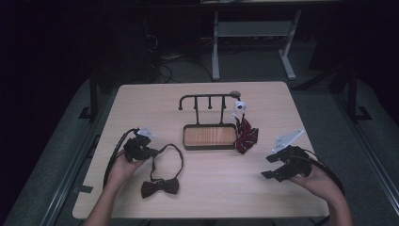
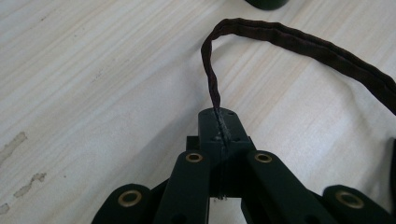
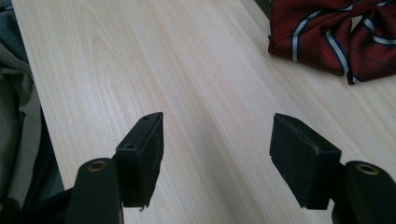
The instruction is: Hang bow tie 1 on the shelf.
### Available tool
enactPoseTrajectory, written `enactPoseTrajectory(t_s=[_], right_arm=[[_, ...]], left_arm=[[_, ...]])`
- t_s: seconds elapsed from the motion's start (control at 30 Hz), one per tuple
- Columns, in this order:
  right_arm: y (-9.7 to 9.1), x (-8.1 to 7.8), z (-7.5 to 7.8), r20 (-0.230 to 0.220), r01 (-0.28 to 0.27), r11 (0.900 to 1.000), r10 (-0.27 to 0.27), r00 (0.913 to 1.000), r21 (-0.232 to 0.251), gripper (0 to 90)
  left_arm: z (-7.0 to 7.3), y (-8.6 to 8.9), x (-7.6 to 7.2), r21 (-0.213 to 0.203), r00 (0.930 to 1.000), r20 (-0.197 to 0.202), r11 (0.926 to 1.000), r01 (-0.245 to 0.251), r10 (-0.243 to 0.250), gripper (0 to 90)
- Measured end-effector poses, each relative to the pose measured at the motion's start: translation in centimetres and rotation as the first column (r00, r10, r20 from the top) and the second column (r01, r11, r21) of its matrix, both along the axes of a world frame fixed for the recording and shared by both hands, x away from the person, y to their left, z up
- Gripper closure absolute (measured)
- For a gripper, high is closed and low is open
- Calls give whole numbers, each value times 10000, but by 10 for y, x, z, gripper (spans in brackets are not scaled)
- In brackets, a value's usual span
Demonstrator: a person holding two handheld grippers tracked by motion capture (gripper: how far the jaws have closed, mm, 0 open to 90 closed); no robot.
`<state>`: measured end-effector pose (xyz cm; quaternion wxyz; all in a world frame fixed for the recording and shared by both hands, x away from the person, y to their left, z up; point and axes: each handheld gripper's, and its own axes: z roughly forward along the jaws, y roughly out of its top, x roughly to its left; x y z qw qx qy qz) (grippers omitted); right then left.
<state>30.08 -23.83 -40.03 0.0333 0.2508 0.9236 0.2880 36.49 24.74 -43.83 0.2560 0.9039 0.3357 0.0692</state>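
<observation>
The left tongs (image 2: 219, 135) are closed on the strap (image 2: 212, 84) of the brown bow tie (image 1: 160, 187); in the left gripper view the thin dark band runs up out of the pinched pads, arches over and trails off to the right across the counter (image 1: 211, 197). Taking the tray (image 1: 210, 136) as landmark: the left tongs (image 1: 149, 151) sit to its left, near its front corner, with the strap looping from them toward the tray and back down to the bow, which lies flat on the counter in front of the tray and to its left, just nearer the person than the tongs. The right tongs (image 3: 217, 154) stand wide with nothing between the pads, over bare counter; in the high view they (image 1: 269, 167) are to the tray's right and nearer the person. A red striped tie (image 3: 336, 37) lies against the tray's right side, apart from the right tongs.
</observation>
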Motion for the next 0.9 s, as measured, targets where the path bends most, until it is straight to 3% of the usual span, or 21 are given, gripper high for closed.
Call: enactPoseTrajectory(t_s=[0.2,0.8,0.9], right_arm=[[-2,0,-1,-56,72,9999,-71,10000,75,346],[-2,1,-4,-129,79,10000,-80,9999,-32,344],[-1,1,-4,-142,50,10000,-51,9999,-46,344]], left_arm=[[3,1,-2,23,9998,-87,9998,198,-198,894],[32,0,-8,-352,9953,-178,9949,943,-950,896],[34,0,-9,-241,9944,-229,9944,1030,-1036,896]])
